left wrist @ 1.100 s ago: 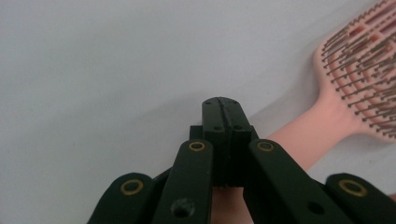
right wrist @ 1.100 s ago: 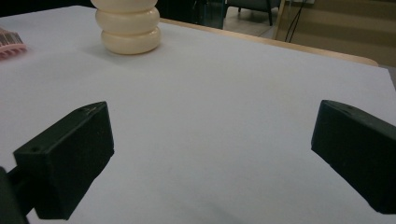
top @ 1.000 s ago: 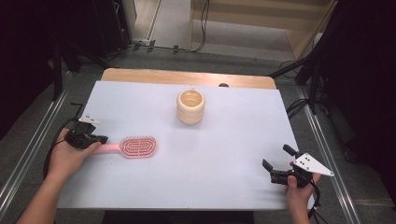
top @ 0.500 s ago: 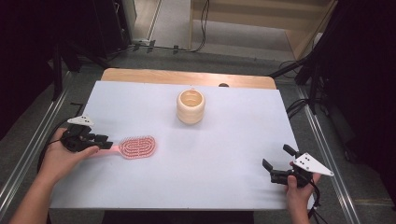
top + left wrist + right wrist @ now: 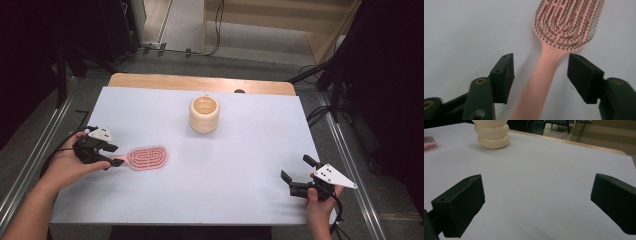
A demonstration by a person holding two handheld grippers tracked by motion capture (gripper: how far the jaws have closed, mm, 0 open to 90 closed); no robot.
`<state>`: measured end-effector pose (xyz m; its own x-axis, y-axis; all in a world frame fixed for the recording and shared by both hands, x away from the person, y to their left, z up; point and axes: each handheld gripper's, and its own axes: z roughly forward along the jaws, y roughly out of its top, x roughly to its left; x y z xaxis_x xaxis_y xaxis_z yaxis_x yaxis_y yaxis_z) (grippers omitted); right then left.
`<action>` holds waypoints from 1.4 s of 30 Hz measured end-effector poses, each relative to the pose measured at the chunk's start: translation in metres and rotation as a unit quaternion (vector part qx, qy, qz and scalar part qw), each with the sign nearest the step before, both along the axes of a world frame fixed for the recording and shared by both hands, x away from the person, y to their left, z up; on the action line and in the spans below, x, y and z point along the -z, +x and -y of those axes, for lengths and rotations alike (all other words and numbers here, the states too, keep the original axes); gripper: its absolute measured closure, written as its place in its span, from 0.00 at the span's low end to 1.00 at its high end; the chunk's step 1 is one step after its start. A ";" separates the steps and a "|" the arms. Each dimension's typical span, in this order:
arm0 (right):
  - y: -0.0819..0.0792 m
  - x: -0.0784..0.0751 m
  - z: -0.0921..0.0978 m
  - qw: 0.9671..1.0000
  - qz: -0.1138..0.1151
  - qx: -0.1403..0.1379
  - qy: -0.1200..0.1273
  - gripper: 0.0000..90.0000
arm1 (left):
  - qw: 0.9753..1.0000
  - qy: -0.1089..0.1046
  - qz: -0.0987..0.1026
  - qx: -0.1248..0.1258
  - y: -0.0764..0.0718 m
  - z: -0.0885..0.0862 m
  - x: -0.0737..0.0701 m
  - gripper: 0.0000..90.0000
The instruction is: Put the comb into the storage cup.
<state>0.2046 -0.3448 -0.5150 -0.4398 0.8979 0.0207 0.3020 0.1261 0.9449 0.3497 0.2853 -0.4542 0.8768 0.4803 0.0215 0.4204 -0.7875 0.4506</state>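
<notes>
The pink brush (image 5: pixel 145 157) lies flat on the white worktop (image 5: pixel 250 150) at about 9 o'clock from the worktop's middle, bristles up, its oval head toward 3 o'clock and its handle toward 9 o'clock. The left gripper (image 5: pixel 111 154) sits at the handle end, held in the person's left hand (image 5: pixel 67 162). In the left gripper view the brush (image 5: pixel 554 50) runs up between the two black jaws, which stand open on either side of the handle with clear worktop showing between each jaw and the handle; neither jaw touches it. The handle passes nearer the middle of the gap, and the head fans out beyond the jaw tips toward 1 o'clock.

A cream ribbed cup (image 5: pixel 204 114) stands upright near 12 o'clock, well apart from the brush.

The right gripper (image 5: pixel 296 172) is at about 4 o'clock, near the worktop's front right corner, held in the right hand (image 5: pixel 320 202). In the right gripper view its jaws are spread wide with bare worktop between them, and the cup (image 5: pixel 492 134) stands far off at 11 o'clock.
</notes>
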 end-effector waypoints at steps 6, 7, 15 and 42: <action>0.000 0.000 0.000 1.000 0.000 -0.001 -0.001 0.00 | 0.999 0.038 0.000 0.030 0.002 0.007 0.002 0.53; 0.000 0.000 0.000 1.000 0.001 -0.001 -0.001 0.00 | 0.999 0.040 -0.001 0.032 0.003 0.007 0.003 0.55; 0.000 0.000 0.000 1.000 0.000 -0.002 0.000 0.00 | 0.996 0.071 -0.009 0.050 0.005 0.014 0.012 0.62; 0.000 0.000 -0.001 1.000 -0.001 -0.001 -0.004 0.00 | 0.997 0.042 -0.007 0.066 0.002 0.012 0.014 0.77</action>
